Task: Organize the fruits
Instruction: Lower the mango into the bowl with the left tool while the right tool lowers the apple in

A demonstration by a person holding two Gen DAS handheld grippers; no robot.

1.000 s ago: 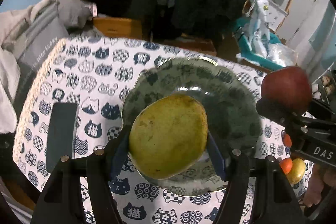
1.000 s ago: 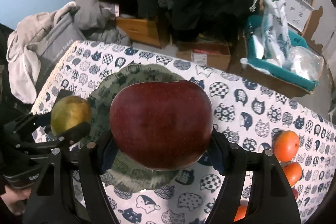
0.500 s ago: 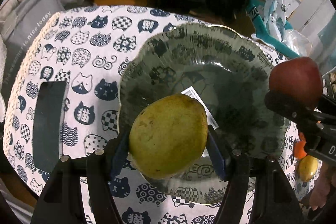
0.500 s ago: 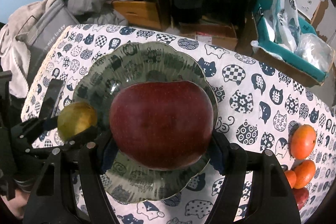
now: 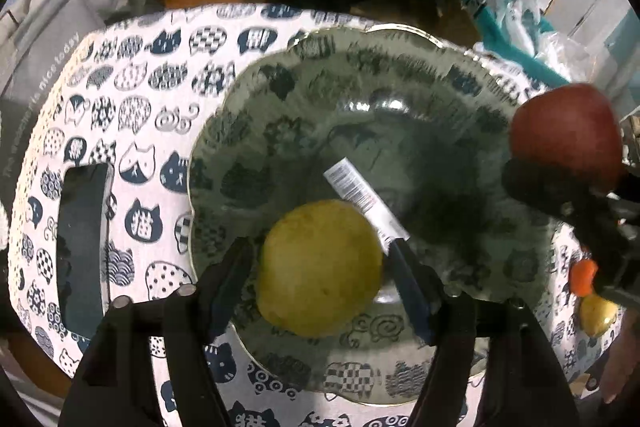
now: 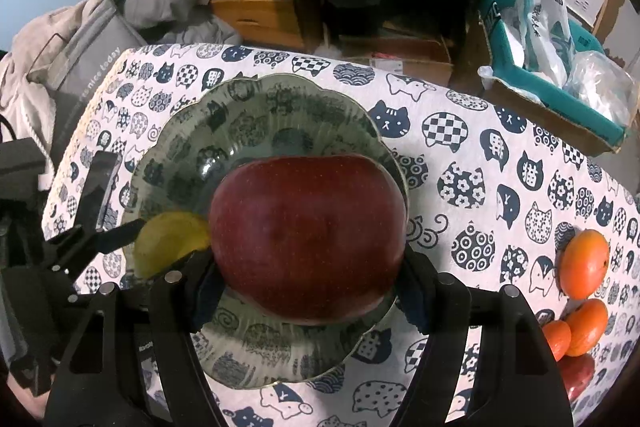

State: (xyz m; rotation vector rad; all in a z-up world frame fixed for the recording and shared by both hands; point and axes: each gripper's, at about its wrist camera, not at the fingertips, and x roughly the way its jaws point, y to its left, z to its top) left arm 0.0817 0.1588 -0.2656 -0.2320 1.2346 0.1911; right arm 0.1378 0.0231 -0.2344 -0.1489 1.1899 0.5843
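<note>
Fruit sits in both grippers above the green patterned bowl on the cat-print tablecloth. The left gripper has its jaws spread around a yellow-green mango, gaps showing on both sides. The right gripper pinches a red apple. Oranges lie well apart at the right.

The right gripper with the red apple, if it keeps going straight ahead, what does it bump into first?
Probably the green patterned plate: the right gripper points down at it, and the red apple it holds would likely touch first. Depth is hard to judge.
</note>
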